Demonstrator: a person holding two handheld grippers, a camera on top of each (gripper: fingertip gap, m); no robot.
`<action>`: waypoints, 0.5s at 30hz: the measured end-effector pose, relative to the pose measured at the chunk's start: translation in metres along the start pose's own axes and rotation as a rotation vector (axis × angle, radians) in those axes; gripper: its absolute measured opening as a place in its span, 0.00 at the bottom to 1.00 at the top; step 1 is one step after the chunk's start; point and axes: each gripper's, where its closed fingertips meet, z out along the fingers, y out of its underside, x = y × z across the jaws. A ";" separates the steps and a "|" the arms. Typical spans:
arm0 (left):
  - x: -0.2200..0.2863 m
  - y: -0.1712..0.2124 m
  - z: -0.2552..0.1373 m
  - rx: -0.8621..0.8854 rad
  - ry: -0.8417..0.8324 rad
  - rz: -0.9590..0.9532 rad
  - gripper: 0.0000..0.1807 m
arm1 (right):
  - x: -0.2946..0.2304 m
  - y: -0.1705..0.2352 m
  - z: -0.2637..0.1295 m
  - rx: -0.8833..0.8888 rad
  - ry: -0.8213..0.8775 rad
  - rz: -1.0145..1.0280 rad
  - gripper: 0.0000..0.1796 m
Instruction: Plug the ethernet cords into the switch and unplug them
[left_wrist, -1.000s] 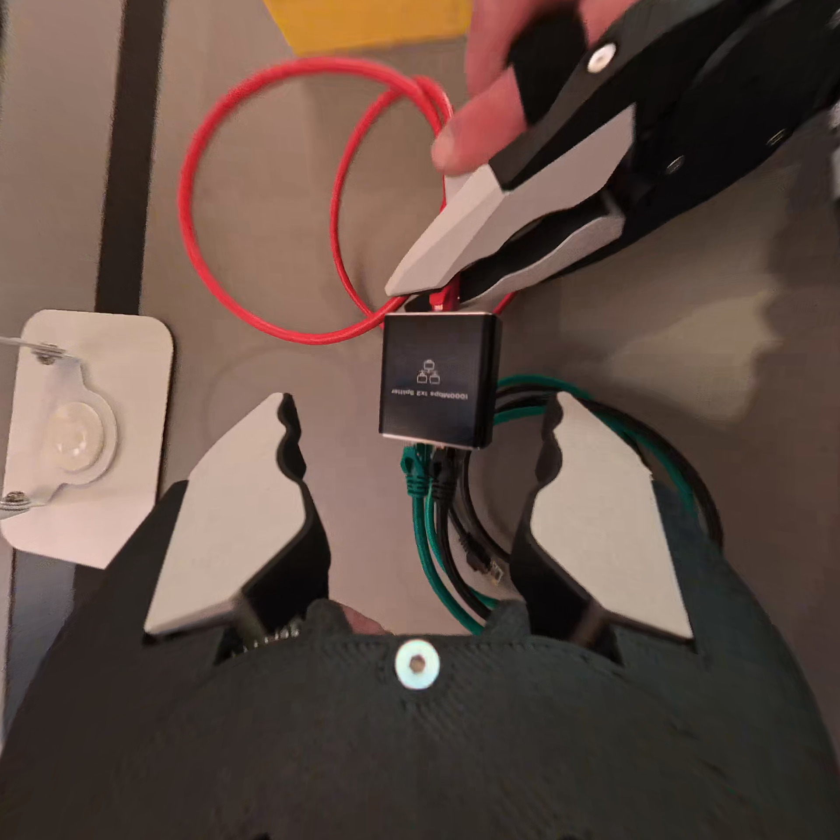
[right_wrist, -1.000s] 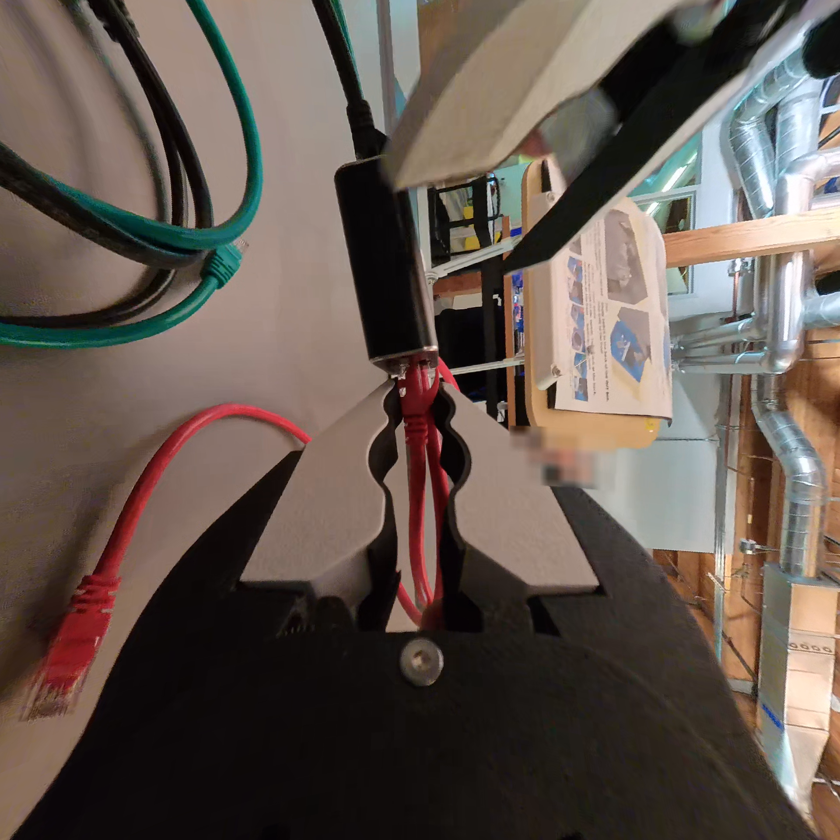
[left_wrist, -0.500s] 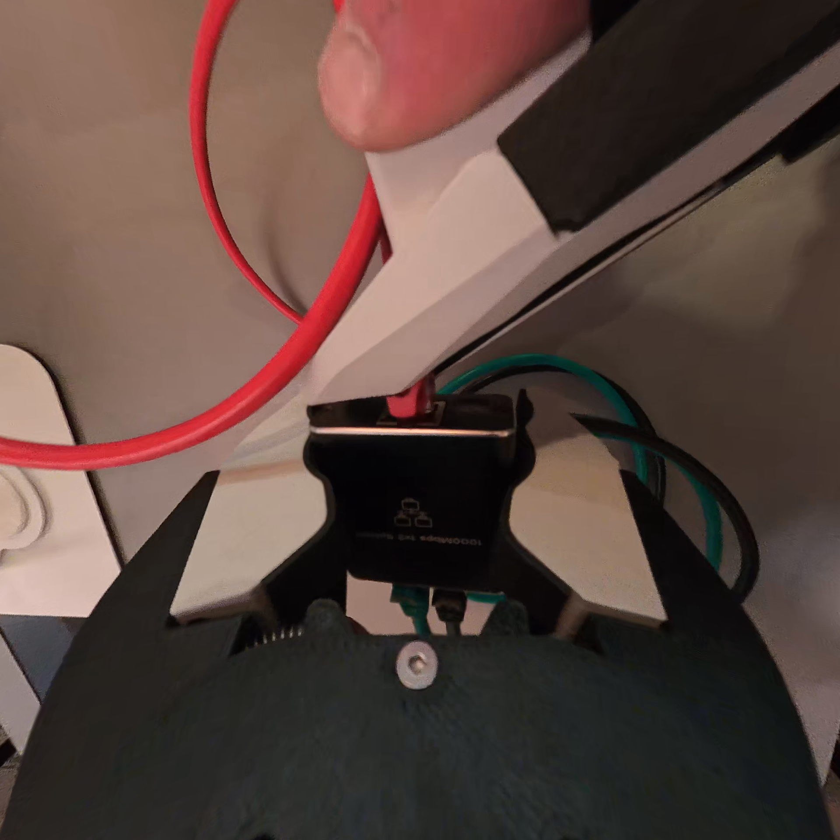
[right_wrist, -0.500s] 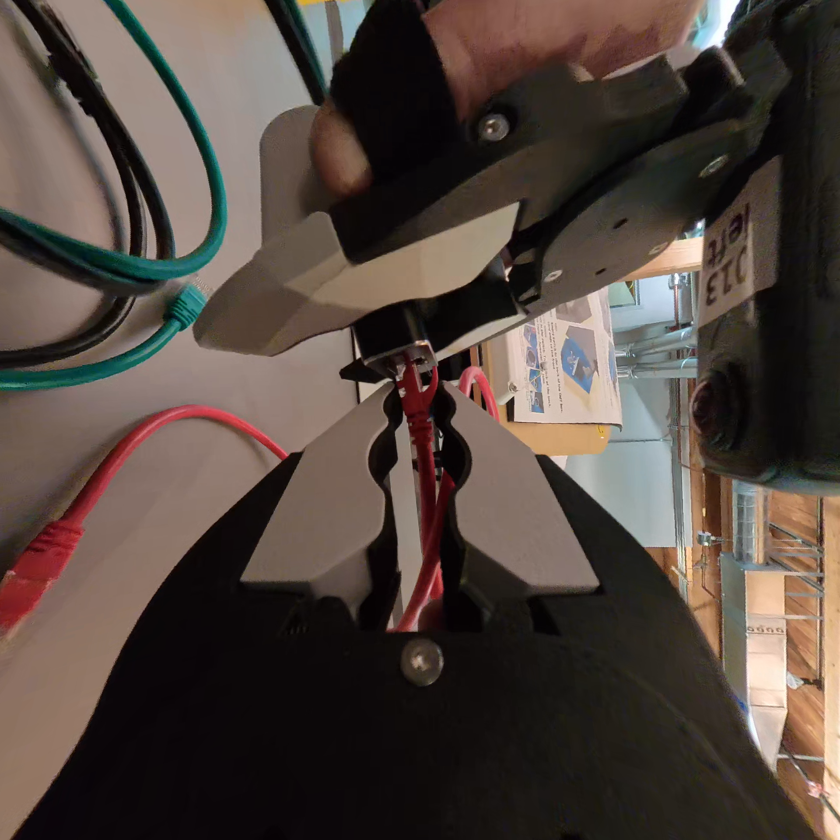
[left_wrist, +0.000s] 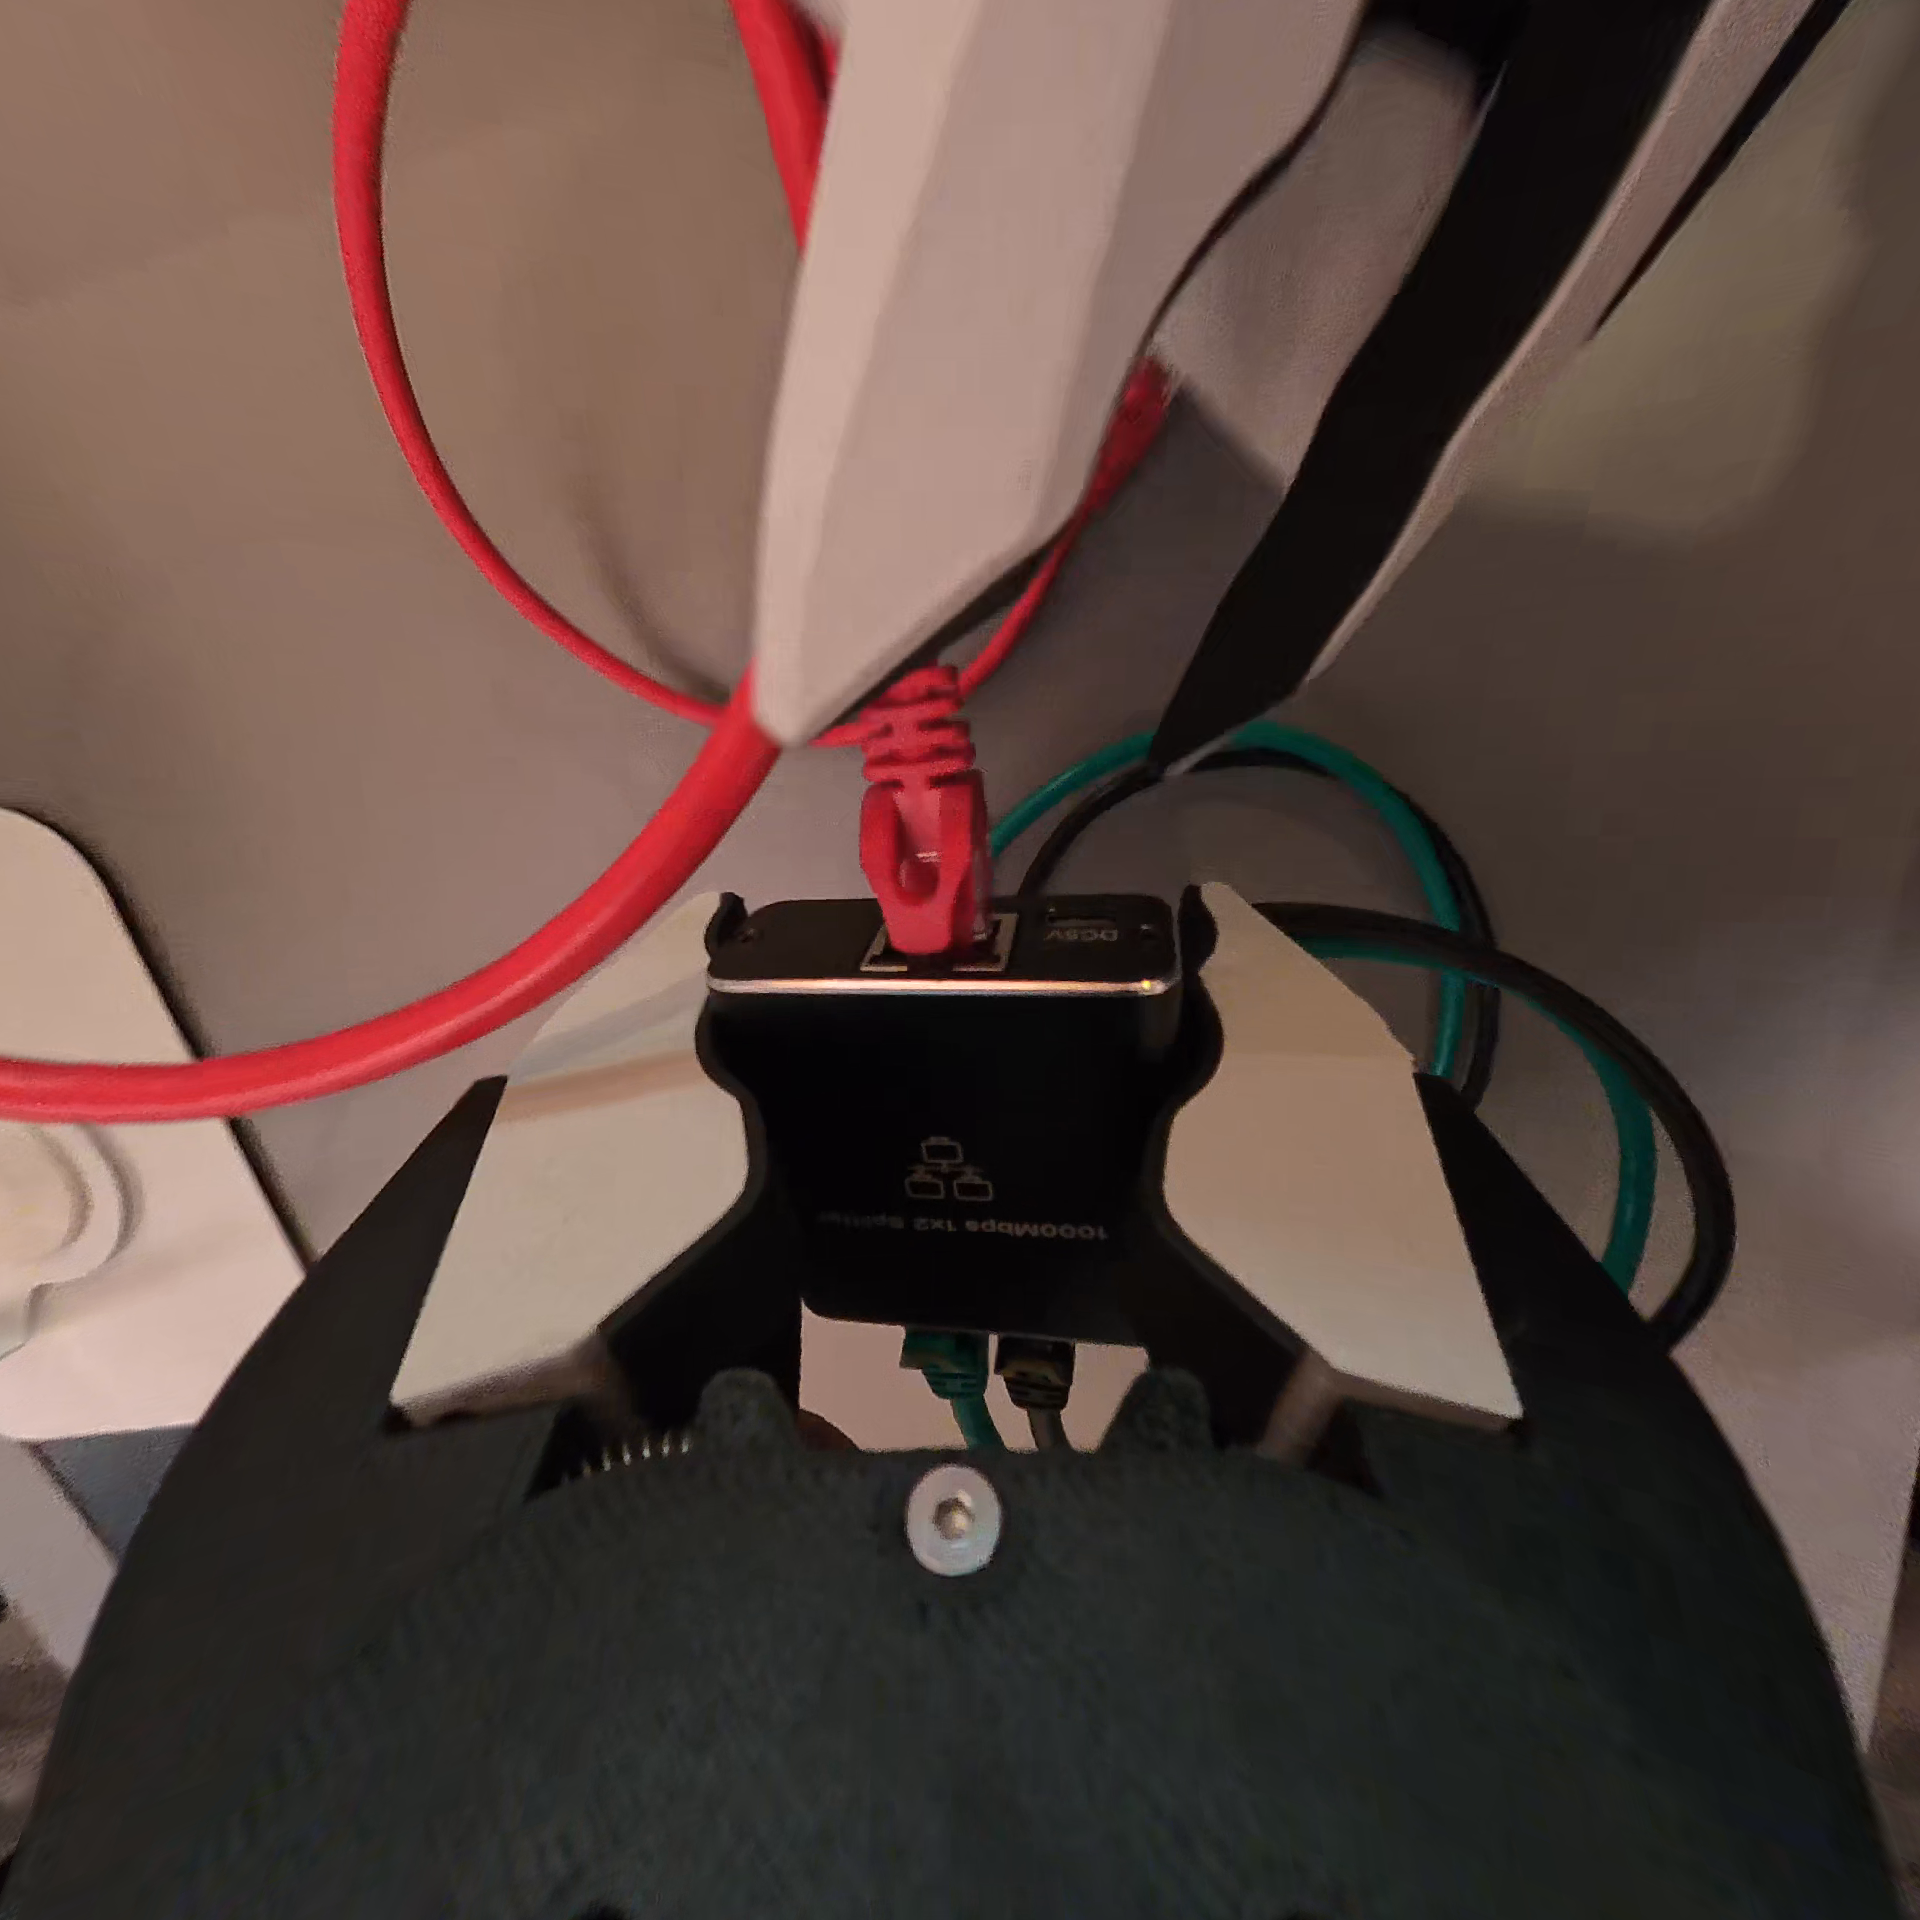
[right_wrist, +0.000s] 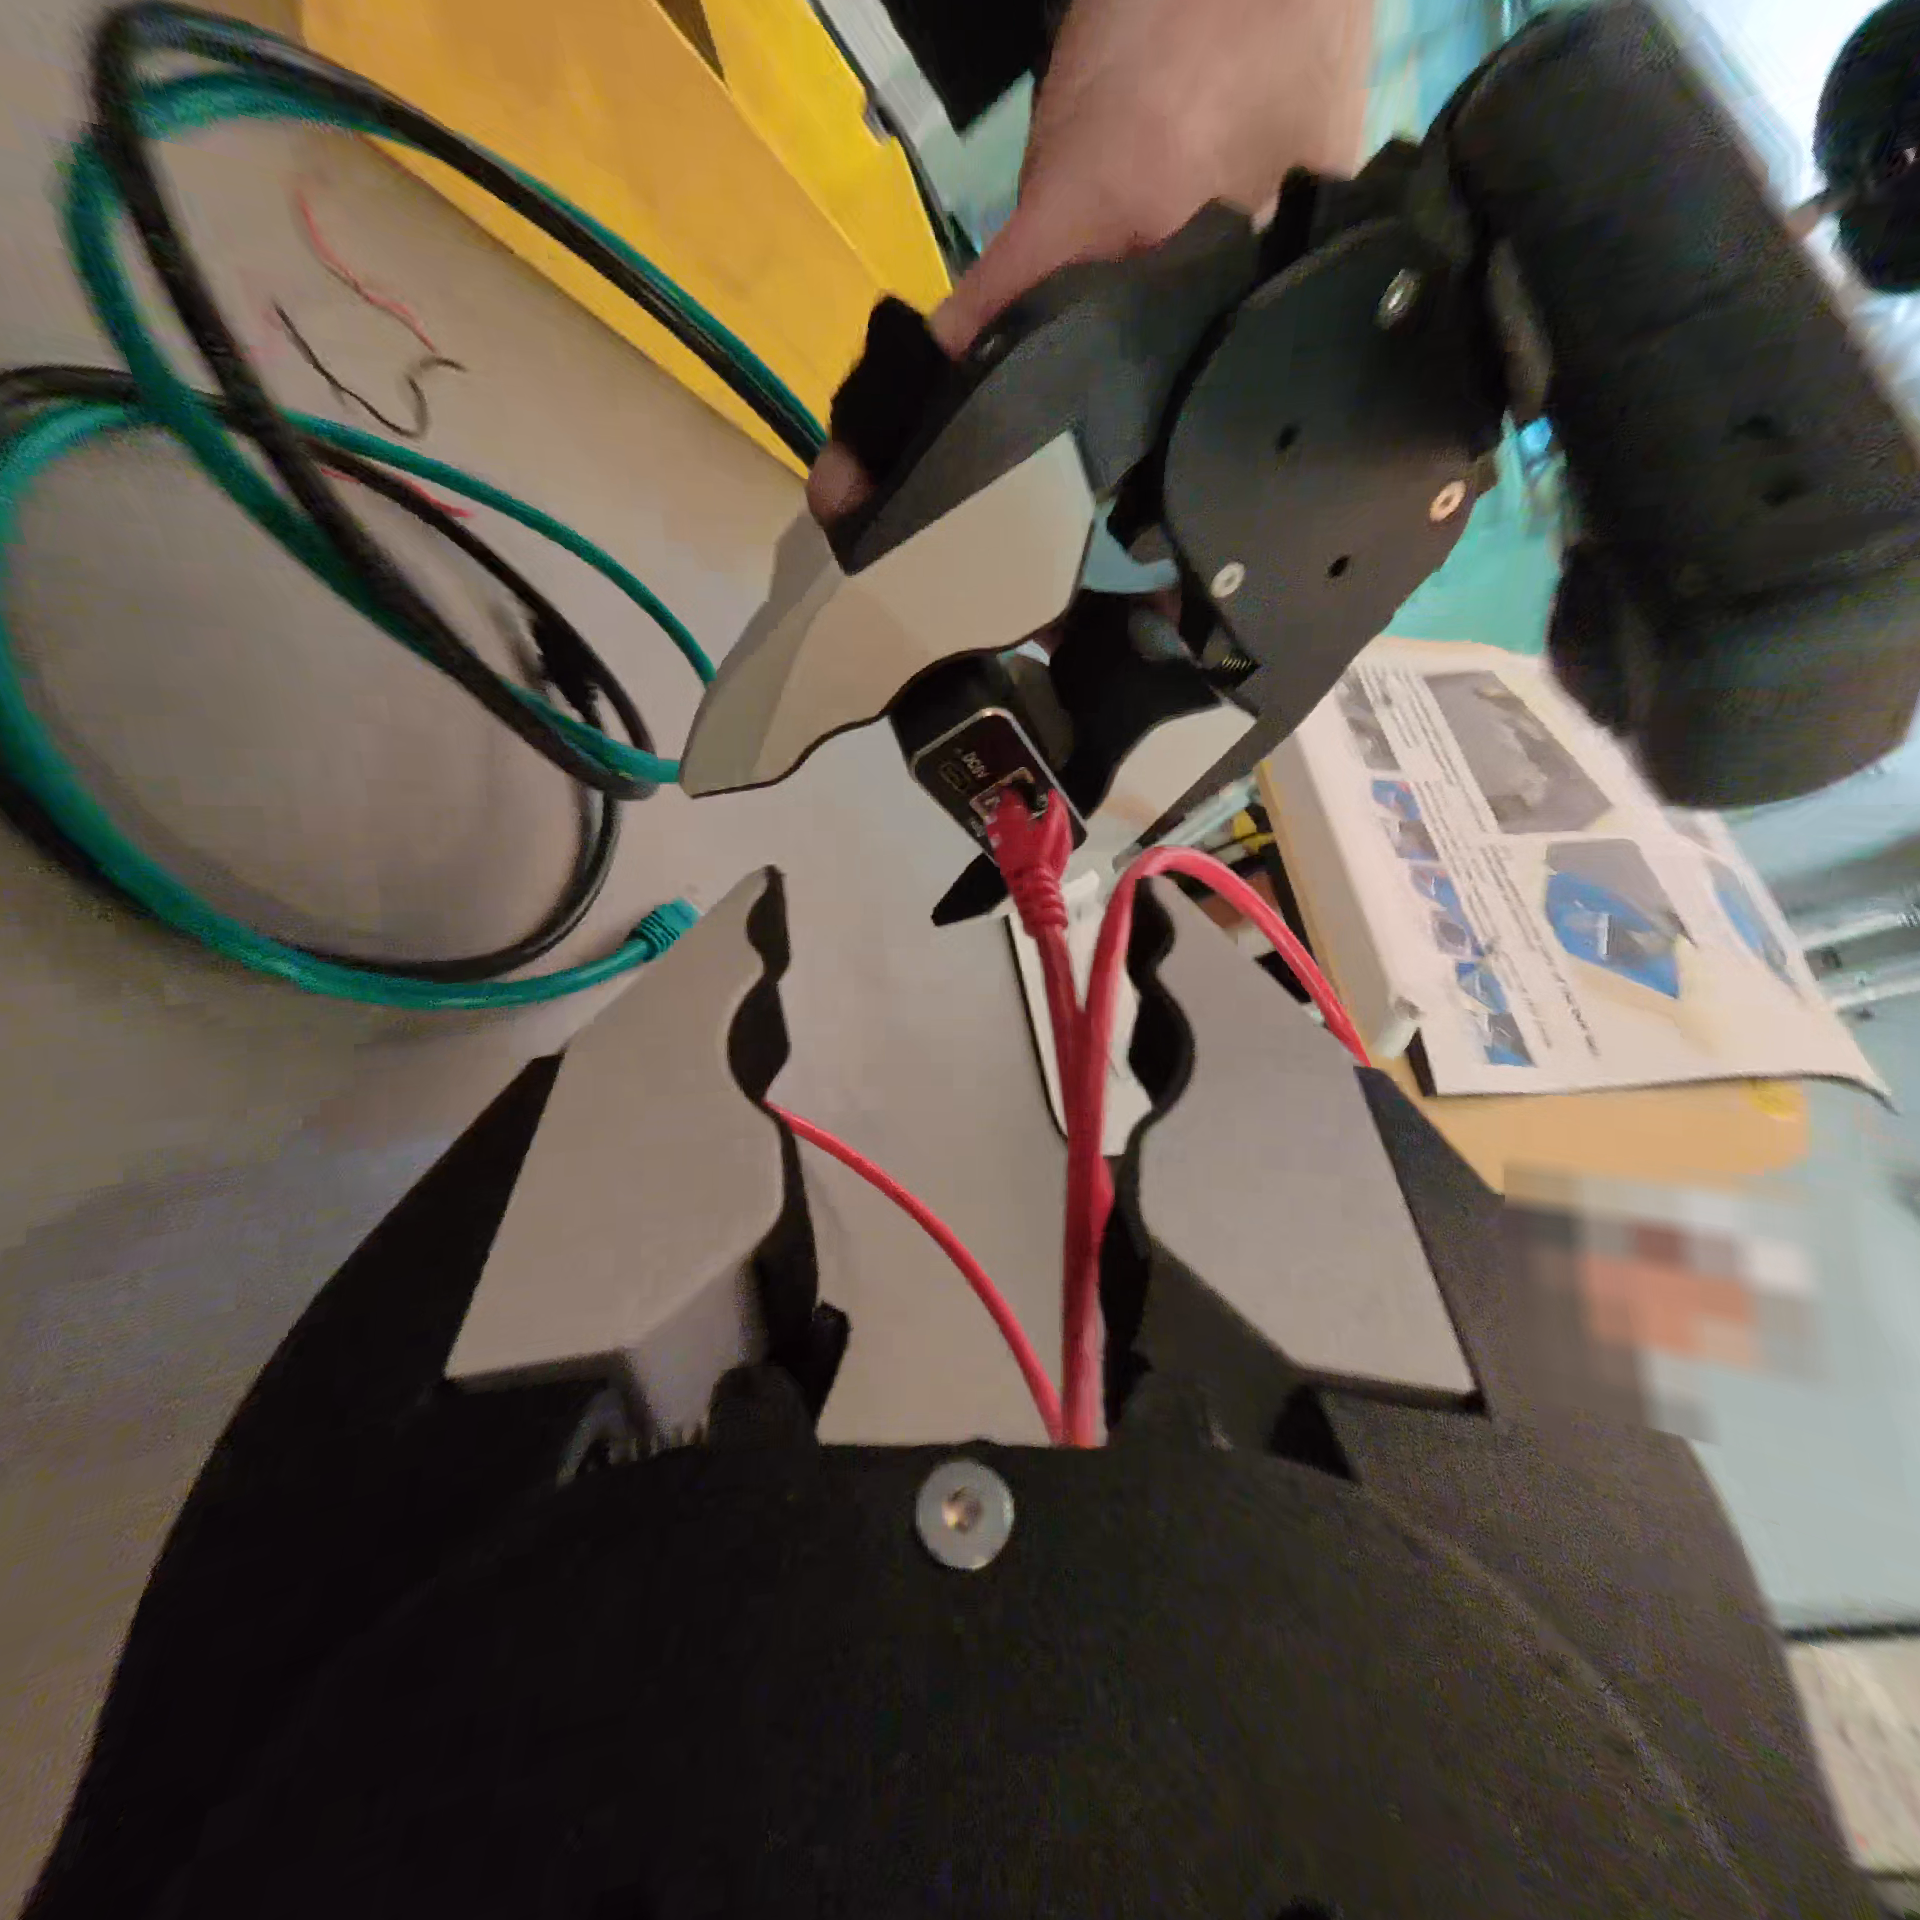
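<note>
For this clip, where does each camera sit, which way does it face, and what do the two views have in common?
Left wrist view: on the left gripper, looking along its fingers, shut on the black switch; beyond, the red plug in a port and the other gripper's pale finger.
Right wrist view: on the right gripper, open, red cord between its fingers, facing the held switch and a hand.
Shared: the switch, red plug, green and black cables, and the grey table.

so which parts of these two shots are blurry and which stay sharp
Left wrist view: the small black switch box and red ethernet plug are sharp, the right gripper's grey fingers smeared. Right wrist view: the coiled green cable and hand are motion-blurred, its own grey fingers crisp.
</note>
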 end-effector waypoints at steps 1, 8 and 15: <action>0.002 0.003 -0.001 -0.021 0.002 0.025 0.43 | 0.003 -0.005 -0.004 0.019 -0.008 -0.009 0.31; 0.025 0.006 -0.012 -0.084 0.140 0.105 0.43 | 0.004 -0.035 -0.015 0.071 -0.107 -0.153 0.14; 0.030 0.000 -0.024 -0.090 0.188 0.119 0.43 | 0.013 -0.042 -0.012 0.061 -0.173 -0.177 0.09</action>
